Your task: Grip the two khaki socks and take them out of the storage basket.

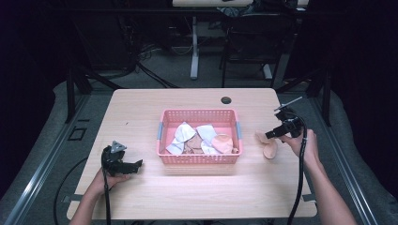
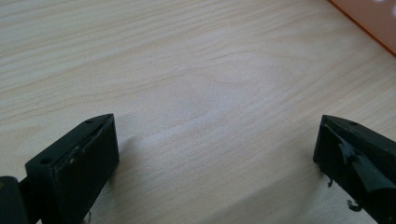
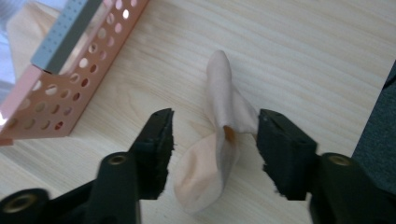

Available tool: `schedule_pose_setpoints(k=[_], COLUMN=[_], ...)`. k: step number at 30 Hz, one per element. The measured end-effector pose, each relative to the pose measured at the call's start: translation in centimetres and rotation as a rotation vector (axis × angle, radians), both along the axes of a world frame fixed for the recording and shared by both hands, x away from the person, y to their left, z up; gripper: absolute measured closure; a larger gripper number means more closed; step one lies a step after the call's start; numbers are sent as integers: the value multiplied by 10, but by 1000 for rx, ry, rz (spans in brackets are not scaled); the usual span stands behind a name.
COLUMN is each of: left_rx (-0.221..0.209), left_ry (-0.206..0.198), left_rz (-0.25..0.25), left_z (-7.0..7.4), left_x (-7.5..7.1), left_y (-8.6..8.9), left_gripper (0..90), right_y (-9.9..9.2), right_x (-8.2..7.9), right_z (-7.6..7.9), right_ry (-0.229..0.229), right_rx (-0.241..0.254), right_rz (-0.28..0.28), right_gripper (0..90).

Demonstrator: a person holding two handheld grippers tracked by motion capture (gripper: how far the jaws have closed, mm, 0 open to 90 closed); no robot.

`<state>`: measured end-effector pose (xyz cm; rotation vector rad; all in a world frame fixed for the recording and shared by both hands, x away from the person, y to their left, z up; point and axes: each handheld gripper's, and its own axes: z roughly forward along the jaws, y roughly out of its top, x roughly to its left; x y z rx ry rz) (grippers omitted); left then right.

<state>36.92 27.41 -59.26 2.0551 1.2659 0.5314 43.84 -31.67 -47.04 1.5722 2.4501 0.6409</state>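
Hand-held gripper (image 3: 212,149) astride peach cloth (image 3: 217,140)

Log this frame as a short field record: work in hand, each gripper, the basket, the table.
work in hand: beige sock lies on the table, right of the basket
right gripper: jaws open, astride the sock, one pad apparently touching it
left gripper: open over bare wood, nothing between the jaws
pink basket: mid-table, holds white and beige socks
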Motion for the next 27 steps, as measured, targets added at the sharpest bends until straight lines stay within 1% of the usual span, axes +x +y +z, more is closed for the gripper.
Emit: schedule_pose_setpoints(k=[1,2,3,4,5,6,7,8,10,12,13,14,15,16,17,21,24,25,26,27], left_rx=[0,0,0,0,0,0,0,0,0,0,0,0,0,-2,-1,0,0,0,0,0], left_ry=[0,0,0,0,0,0,0,0,0,0,0,0,0,0,0,0,0,0,0,0], left_rz=[0,0,0,0,0,0,0,0,0,0,0,-1,0,2,0,0,-1,0,0,0], left_z=[0,0,0,0,0,0,0,0,0,0,0,0,0,0,0,0,0,0,0,0], left_x=[0,0,0,0,0,0,0,0,0,0,0,0,0,0,0,0,0,0,0,0], left_y=[0,0,0,0,0,0,0,0,0,0,0,0,0,0,0,0,0,0,0,0], left_gripper=[0,0,0,0,0,0,0,0,0,0,0,0,0,0,0,0,0,0,0,0], right_y=[-1,1,1,1,2,4,5,6,11,16,19,19,23,30,34,51,68,72,77,81], right_x=[0,-1,-2,-3,-4,-5,-6,-7,-10,-11,-12,-12,-13,-15,-16,-22,-26,-27,-28,-28], right_z=[1,3,4,6,9,12,15,18,22,26,29,29,30,34,35,42,45,46,46,46], right_ry=[-5,-18,-19,-17,-31,-39,-52,-62,-85,-97,-104,-104,-110,-117,-130,-154,-160,-158,-158,-164], right_rx=[-4,1,-6,-4,11,28,24,37,54,58,66,66,73,78,79,60,61,51,51,44], right_rz=[13,12,15,23,25,28,34,43,39,54,70,70,76,93,100,145,181,196,202,222], right_gripper=[363,326,297,274,245,229,218,198,156,142,118,118,98,73,72,45,31,31,32,36])
